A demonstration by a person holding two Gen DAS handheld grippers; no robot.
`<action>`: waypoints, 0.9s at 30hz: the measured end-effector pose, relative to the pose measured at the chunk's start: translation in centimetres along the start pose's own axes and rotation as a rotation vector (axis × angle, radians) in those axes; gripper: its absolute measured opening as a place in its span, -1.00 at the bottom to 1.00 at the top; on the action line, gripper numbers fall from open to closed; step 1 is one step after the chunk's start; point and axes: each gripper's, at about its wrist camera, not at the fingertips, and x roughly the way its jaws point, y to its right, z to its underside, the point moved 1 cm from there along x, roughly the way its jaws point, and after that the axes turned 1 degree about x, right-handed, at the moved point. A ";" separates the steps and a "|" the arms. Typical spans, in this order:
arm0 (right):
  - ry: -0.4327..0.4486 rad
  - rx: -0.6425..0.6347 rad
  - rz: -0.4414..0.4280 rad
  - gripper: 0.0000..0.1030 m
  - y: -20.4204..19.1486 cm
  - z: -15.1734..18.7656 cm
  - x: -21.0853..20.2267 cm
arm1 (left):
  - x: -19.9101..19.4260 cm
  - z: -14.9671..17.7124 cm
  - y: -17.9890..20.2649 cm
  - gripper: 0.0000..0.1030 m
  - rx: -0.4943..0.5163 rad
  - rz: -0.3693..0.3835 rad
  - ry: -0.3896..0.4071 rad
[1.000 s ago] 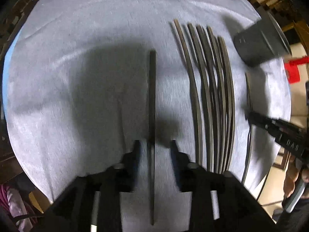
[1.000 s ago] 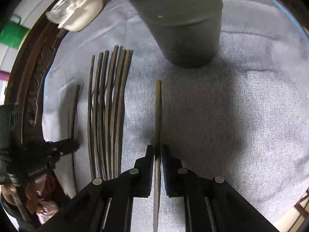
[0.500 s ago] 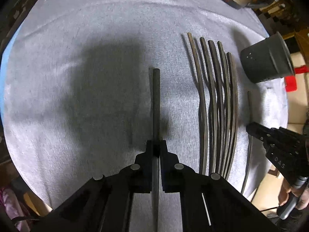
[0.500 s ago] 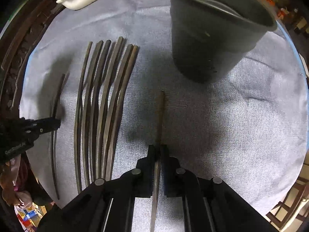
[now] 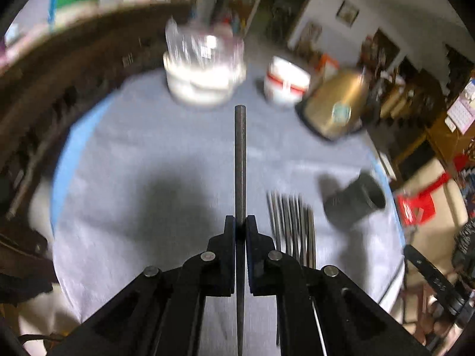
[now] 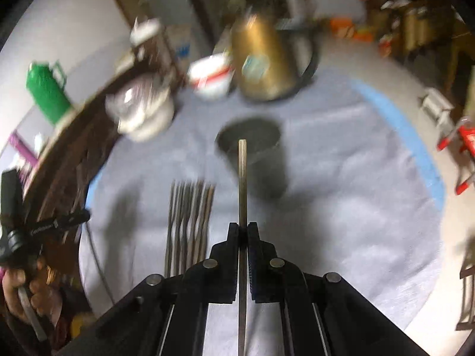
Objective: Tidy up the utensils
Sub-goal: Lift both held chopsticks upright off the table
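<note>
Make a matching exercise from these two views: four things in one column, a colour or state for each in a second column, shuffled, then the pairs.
Things
1. kettle
2. cup
3. left gripper
4. bowl

Colour or state
A. white with a red band
B. shut on a dark chopstick
C. gold
D. dark grey, open top, standing on the cloth

Pairs: 1-C, 2-D, 3-B, 4-A
</note>
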 end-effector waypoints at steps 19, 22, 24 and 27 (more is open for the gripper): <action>0.439 -0.127 0.221 -0.88 -0.8 -0.5 -1.4 | 0.1 1.0 3.1 -0.88 0.133 -0.099 0.368; 0.463 -0.159 0.216 -0.88 -1.3 0.8 -2.6 | -0.2 1.9 2.5 -0.87 0.133 -0.107 0.394; 0.465 -0.167 0.204 -0.88 -1.5 1.4 -3.3 | -0.8 2.4 2.0 -0.87 0.127 -0.102 0.407; 0.469 -0.181 0.191 -0.88 -1.8 2.4 -4.6 | -2.2 3.2 1.5 -0.86 0.120 -0.084 0.416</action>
